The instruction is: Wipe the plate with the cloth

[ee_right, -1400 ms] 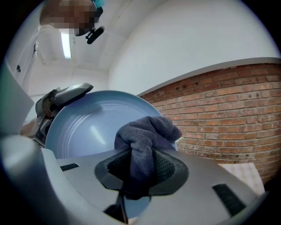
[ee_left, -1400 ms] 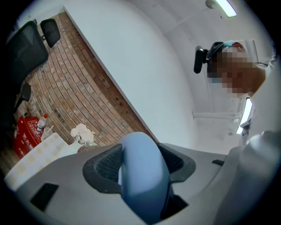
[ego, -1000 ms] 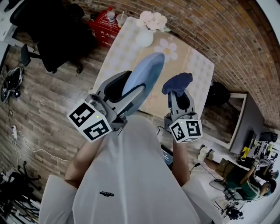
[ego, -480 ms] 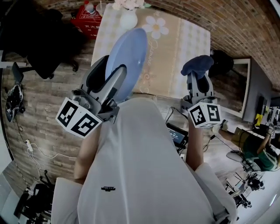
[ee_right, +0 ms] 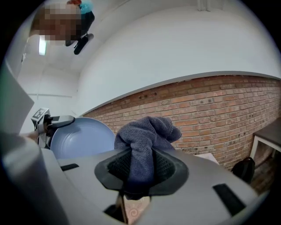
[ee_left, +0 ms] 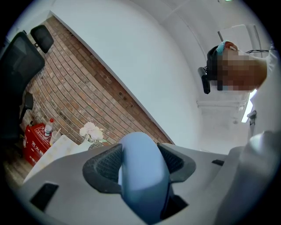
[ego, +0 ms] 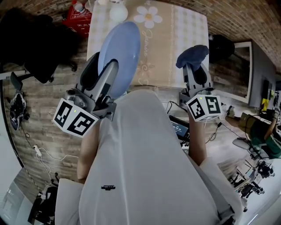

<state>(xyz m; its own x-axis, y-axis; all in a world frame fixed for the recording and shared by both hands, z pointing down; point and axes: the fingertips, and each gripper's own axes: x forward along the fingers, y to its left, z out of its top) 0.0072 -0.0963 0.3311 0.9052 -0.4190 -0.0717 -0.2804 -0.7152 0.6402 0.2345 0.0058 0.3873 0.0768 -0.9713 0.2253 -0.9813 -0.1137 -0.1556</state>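
Observation:
A pale blue plate [ego: 119,55] is held up in the air over the near edge of the table, and my left gripper [ego: 105,72] is shut on its rim. In the left gripper view the plate's edge [ee_left: 142,176] fills the gap between the jaws. My right gripper [ego: 193,66] is shut on a bunched dark blue cloth [ego: 192,56], raised to the right of the plate and apart from it. The right gripper view shows the cloth [ee_right: 147,140] pinched between the jaws, with the plate's face [ee_right: 81,138] to its left.
Below lies a table with a beige flowered tablecloth [ego: 173,39]. A white vase [ego: 118,11] stands at its far end. A red box with a bottle [ego: 77,15] sits on the floor beyond. A black office chair [ego: 35,48] stands on the left, a brick wall [ee_right: 219,118] beyond.
Both grippers have risen a little in the view and spread apart. The plate has turned more face-on, and the cloth has moved right, away from it.

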